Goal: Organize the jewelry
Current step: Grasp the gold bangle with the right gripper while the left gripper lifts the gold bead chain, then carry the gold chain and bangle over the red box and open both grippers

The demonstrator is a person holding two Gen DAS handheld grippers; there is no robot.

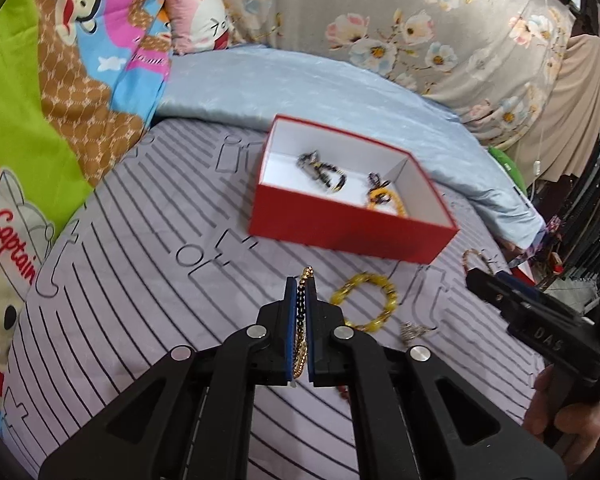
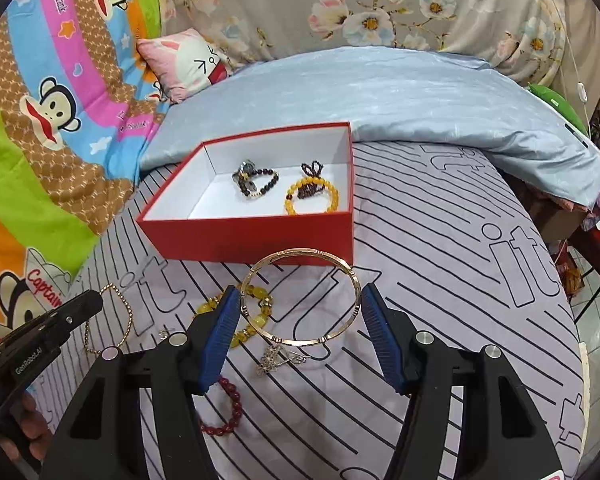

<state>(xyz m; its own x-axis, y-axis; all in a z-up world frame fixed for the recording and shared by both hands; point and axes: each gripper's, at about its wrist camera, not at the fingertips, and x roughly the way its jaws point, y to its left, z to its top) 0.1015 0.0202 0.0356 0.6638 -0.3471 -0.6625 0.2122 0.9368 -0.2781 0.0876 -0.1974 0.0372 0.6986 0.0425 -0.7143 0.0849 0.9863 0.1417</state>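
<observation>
A red box (image 1: 340, 232) with a white inside holds a dark bead bracelet (image 1: 324, 172) and a yellow bead bracelet (image 1: 384, 200); the box also shows in the right wrist view (image 2: 244, 236). My left gripper (image 1: 300, 284) is shut on a thin gold chain (image 1: 305, 276) above the striped sheet. My right gripper (image 2: 300, 300) holds a gold bangle (image 2: 300, 296) between its two blue pads, the jaws set wide at the bangle's width. On the sheet lie a yellow bead bracelet (image 2: 256, 312), a red bead bracelet (image 2: 228, 404) and a small silver piece (image 2: 276, 360).
The striped grey sheet (image 2: 420, 280) covers the bed. A folded pale blue blanket (image 2: 380, 92) lies behind the box. Cartoon and floral bedding stand at the left and back. The bed's edge and a tiled floor (image 2: 596, 292) are at the right.
</observation>
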